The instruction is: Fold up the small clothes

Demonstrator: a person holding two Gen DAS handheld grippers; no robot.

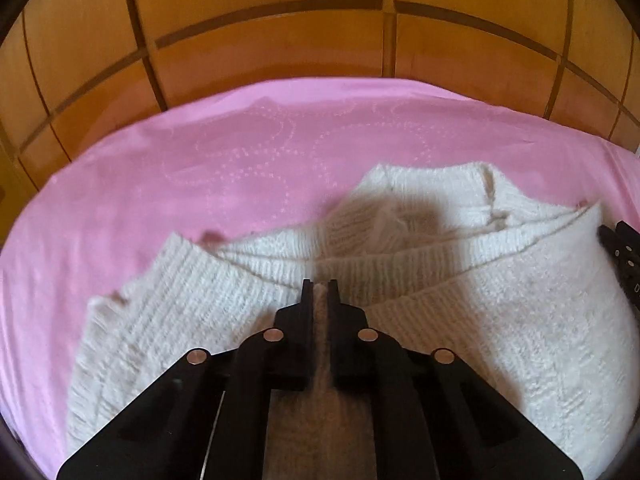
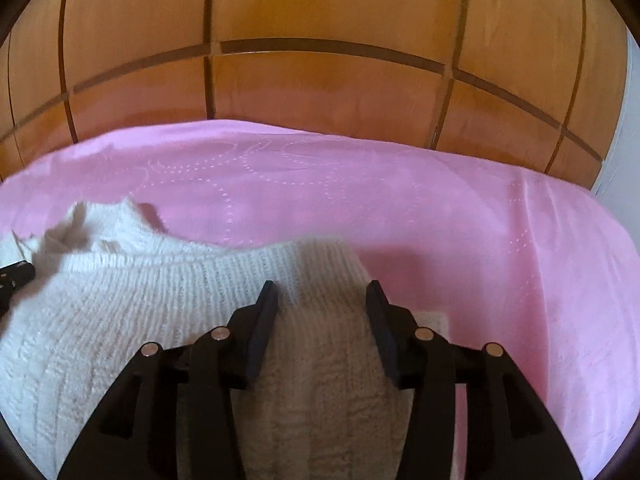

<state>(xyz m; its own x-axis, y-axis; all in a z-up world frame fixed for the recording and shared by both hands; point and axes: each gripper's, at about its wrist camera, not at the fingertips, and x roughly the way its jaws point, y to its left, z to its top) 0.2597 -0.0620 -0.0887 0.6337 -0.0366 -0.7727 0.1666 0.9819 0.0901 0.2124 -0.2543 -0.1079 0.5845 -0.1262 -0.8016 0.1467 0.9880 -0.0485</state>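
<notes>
A white knitted sweater [image 1: 460,280] lies partly folded on the pink bedspread [image 1: 180,184]. In the left wrist view my left gripper [image 1: 320,286] is shut, pinching a ridge of the knit near the sweater's middle fold. In the right wrist view my right gripper [image 2: 322,294] stands open over the sweater [image 2: 132,300] at its right end. A hump of the knit rises between the two fingers, and the pads do not press on it. The right gripper's fingers [image 1: 624,256] show at the right edge of the left wrist view. At the left edge of the right wrist view, the left gripper's black fingers [image 2: 16,276] peek in.
A wooden headboard [image 1: 280,40] with dark inlaid lines stands behind the bed. The pink bedspread [image 2: 460,208] stretches bare beyond and to the right of the sweater. A white wall strip [image 2: 624,120] shows at the far right.
</notes>
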